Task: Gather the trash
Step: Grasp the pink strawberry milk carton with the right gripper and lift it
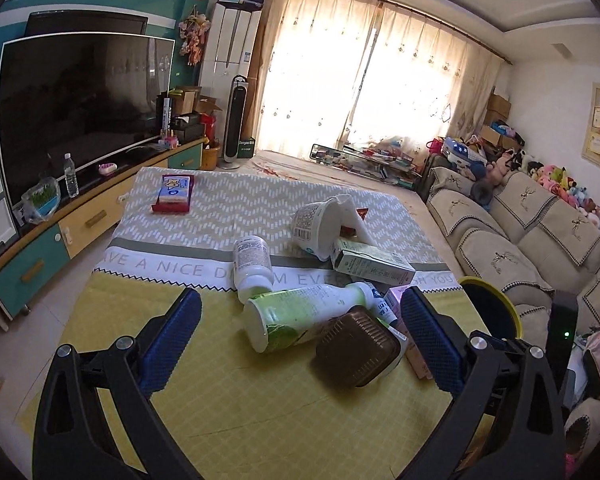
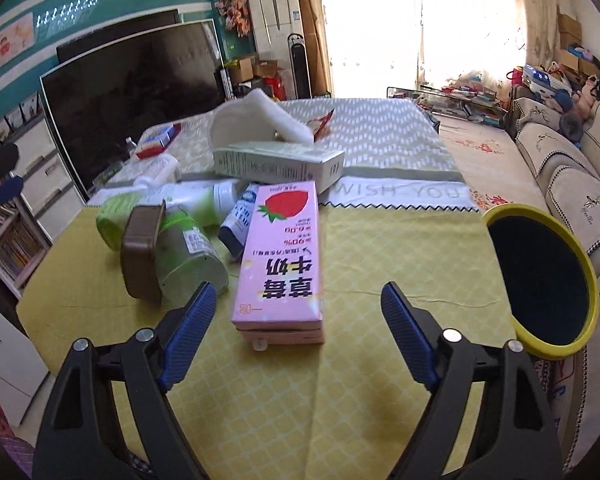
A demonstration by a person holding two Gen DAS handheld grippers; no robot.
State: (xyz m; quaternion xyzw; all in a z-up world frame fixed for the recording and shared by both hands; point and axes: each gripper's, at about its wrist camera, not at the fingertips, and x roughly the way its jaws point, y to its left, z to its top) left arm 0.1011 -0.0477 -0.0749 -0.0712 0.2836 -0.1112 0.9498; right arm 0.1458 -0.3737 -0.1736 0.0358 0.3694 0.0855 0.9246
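A: Here, what lies on the table point(image 2: 380, 248)?

B: A heap of trash on a yellow and grey cloth: a pink strawberry milk carton point(image 2: 280, 256) lying flat nearest the right wrist camera, a brown-lidded jar point(image 1: 358, 346) on its side, a green-and-white bottle point(image 1: 300, 314) lying down, a white pill bottle point(image 1: 252, 264), a pale green box point(image 1: 370, 266) and a tipped paper cup point(image 1: 320, 222).

A: And the bin?

B: A yellow-rimmed bin point(image 2: 540, 280) with a dark inside stands at the table's right edge, just beside the sofa point(image 1: 532, 232).

A: State of the left gripper point(image 1: 300, 344)?

B: Jaws spread wide, nothing gripped. In its own view the jar and the bottle's base lie between the blue pads point(image 1: 172, 336), apart from them.

A: The right gripper point(image 2: 296, 332)?

B: Also parted, empty. The carton's near end sits in the gap, touching neither pad.

A: Anything apart from the heap?

B: A red-edged packet point(image 1: 174, 194) lies alone at the far left of the cloth.
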